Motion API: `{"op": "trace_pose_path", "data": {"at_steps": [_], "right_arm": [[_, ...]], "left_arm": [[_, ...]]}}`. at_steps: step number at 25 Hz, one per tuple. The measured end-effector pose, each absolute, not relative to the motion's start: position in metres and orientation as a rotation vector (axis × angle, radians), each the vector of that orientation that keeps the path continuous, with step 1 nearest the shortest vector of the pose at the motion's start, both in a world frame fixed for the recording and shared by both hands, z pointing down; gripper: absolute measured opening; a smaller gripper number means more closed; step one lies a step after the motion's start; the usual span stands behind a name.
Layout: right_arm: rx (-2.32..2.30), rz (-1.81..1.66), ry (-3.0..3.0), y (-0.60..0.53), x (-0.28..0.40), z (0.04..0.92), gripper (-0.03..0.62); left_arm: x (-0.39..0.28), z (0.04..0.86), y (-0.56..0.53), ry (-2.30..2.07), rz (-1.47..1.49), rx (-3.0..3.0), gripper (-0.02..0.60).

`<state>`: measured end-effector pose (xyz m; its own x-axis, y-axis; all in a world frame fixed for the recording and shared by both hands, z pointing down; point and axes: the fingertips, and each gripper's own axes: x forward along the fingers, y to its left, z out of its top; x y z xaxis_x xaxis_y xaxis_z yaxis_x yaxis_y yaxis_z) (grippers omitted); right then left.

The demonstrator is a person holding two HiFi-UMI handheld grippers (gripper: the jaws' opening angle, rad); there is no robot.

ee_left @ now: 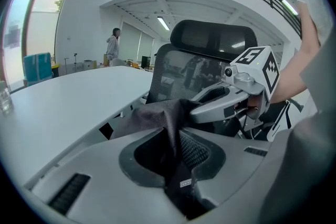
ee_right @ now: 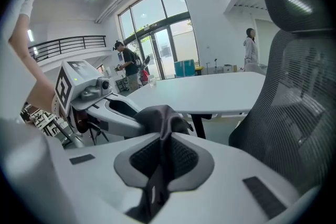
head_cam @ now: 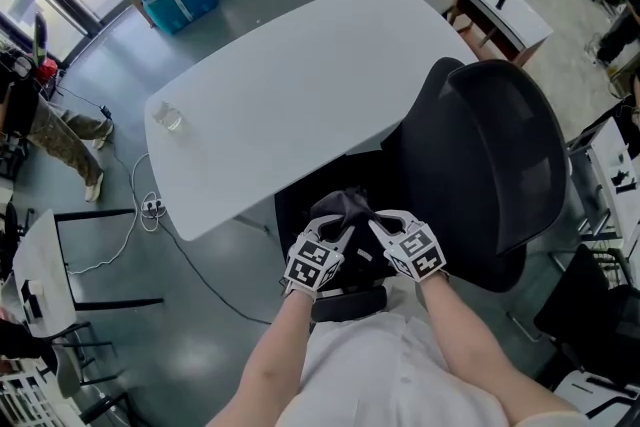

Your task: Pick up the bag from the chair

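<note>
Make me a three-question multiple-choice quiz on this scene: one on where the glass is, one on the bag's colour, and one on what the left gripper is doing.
1. Where does the glass stand?
A. in a sink
B. on the white table, near its edge
C. on a shelf

2. What colour is the bag?
A. black
B. red
C. yellow

3. How do the jaws of the left gripper stand?
A. wide apart and empty
B. shut on the bag
C. shut on a bottle

Answers:
1 B, since the head view shows the glass on the tabletop close to its rim.
2 A, since the fabric is black in all three views.
3 B, since the left gripper view shows the black fabric pinched between the jaws.
</note>
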<state>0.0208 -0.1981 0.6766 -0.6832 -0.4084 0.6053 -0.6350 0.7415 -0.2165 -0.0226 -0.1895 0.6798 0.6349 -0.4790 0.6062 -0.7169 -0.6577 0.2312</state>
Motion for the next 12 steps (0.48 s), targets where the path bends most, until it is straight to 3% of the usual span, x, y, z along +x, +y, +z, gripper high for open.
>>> {"op": "trace_pose_path", "data": {"at_steps": [12], "right_arm": [[0.793, 0.646, -2.404, -0.1911, 0.0169, 0.6723, 0.029]], "left_arm": [[-0.0237, 0.6774, -0.1858, -0.953, 0.685, 2.361, 0.057]]}}
